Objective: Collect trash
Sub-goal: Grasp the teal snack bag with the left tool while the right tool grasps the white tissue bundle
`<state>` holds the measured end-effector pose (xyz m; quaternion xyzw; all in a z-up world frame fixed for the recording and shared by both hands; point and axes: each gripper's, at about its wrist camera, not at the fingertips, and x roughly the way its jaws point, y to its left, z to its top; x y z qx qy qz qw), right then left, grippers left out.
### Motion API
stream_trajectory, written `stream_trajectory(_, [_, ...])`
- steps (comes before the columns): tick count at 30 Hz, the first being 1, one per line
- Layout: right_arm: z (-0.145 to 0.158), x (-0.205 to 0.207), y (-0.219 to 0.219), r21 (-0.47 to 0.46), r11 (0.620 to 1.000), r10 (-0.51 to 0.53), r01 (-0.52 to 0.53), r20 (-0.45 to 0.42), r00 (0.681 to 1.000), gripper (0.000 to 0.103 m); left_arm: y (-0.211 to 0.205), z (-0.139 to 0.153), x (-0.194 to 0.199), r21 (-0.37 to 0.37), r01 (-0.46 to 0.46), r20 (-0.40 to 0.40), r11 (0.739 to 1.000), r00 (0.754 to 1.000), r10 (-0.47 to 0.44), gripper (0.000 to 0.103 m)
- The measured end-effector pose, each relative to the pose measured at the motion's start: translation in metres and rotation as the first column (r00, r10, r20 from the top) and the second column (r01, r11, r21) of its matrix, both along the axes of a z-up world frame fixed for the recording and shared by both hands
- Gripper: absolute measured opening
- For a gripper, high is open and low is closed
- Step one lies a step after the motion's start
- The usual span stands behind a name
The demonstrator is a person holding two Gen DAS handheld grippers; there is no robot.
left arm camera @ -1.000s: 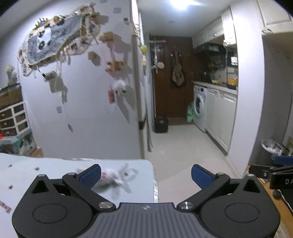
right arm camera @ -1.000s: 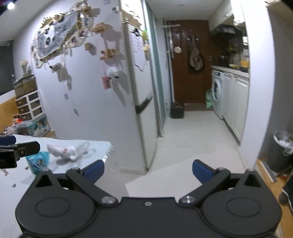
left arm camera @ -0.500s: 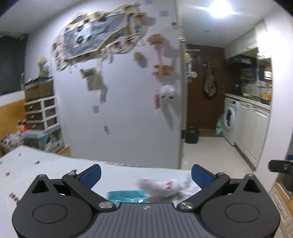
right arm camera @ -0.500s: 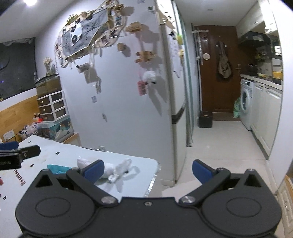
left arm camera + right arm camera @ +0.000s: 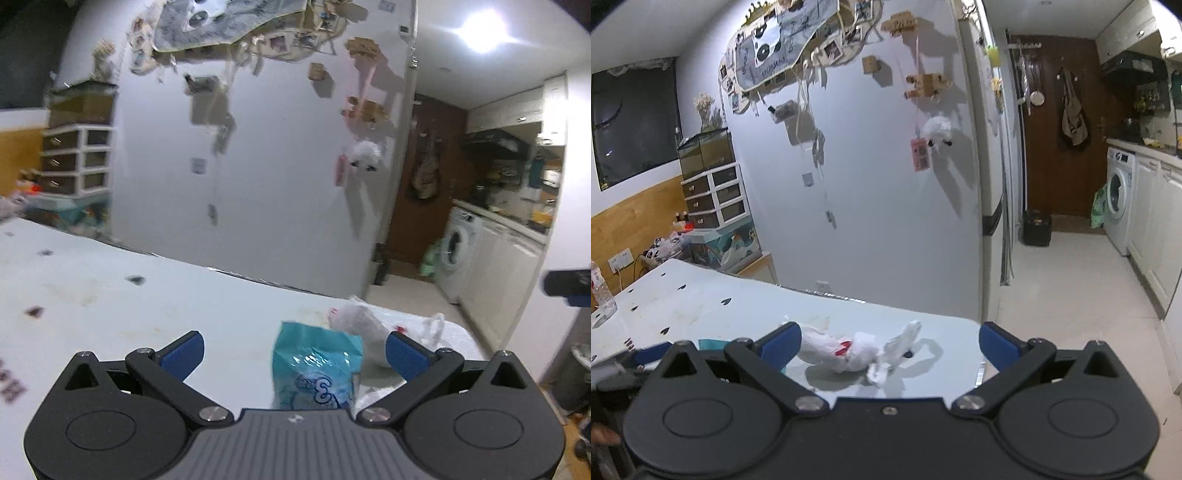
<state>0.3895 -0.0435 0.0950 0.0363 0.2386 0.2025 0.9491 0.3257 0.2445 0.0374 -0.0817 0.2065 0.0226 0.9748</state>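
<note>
Trash lies near the right end of the white worktop [image 5: 110, 295]: a teal plastic packet [image 5: 317, 365] and, just to its right and slightly farther off, a crumpled white bag [image 5: 364, 325] with a red mark. In the left wrist view the left gripper [image 5: 294, 350] is spread wide with nothing between its blue pads; the teal packet sits on the worktop in the gap between them, nearer the right pad, and the white bag shows partly behind that pad. Half a second ago this view had the packet only as a thin teal strip at the gripper's base with the white bag centred; now the packet fills the middle of the gap and the bag has shifted to the right, so the left gripper has swung left and come closer over the worktop.

In the right wrist view the right gripper [image 5: 889, 341] is also wide open and holds nothing. The crumpled white bag [image 5: 857, 350] lies on the worktop between its pads, closer to the left one, and a corner of the teal packet [image 5: 711, 343] shows at the near left. Earlier the bag sat against the left pad; now it lies more toward the centre. The grey fridge side [image 5: 879, 192] with its hanging decorations stands beyond the worktop's far edge.
</note>
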Motion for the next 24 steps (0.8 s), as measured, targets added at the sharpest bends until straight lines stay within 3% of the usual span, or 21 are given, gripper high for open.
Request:
stream_trajectory(9, [-0.007,0.043,0.069,0.030,1.000,0.000,0.002,-0.090,0.996,0.100,-0.001,-0.008,0.012,0.055,0.118,0.022,0.992,0.993,-0.119,0.102])
stream_trajectory(16, [-0.034,0.076,0.128,0.018,1.000,-0.005,0.008,-0.175,0.985,0.090,-0.009,-0.032,0.027,0.090,0.170,-0.062,0.981,0.984,-0.165,0.096])
stream_trajectory(19, [-0.047,0.086,0.146,-0.009,0.999,-0.037,0.036,-0.187,0.982,0.088,-0.006,-0.038,0.029,0.068,0.171,-0.073,0.983,0.983,-0.166,0.094])
stream_trajectory(21, [-0.053,0.090,0.152,-0.024,0.998,-0.054,0.050,-0.194,0.980,0.085,-0.004,-0.039,0.029,0.047,0.178,-0.070,0.983,0.982,-0.174,0.094])
stream_trajectory(24, [-0.061,0.088,0.155,-0.054,0.997,-0.058,0.048,-0.202,0.978,0.071,0.000,-0.040,0.030,0.022,0.185,-0.065,0.982,0.981,-0.184,0.090])
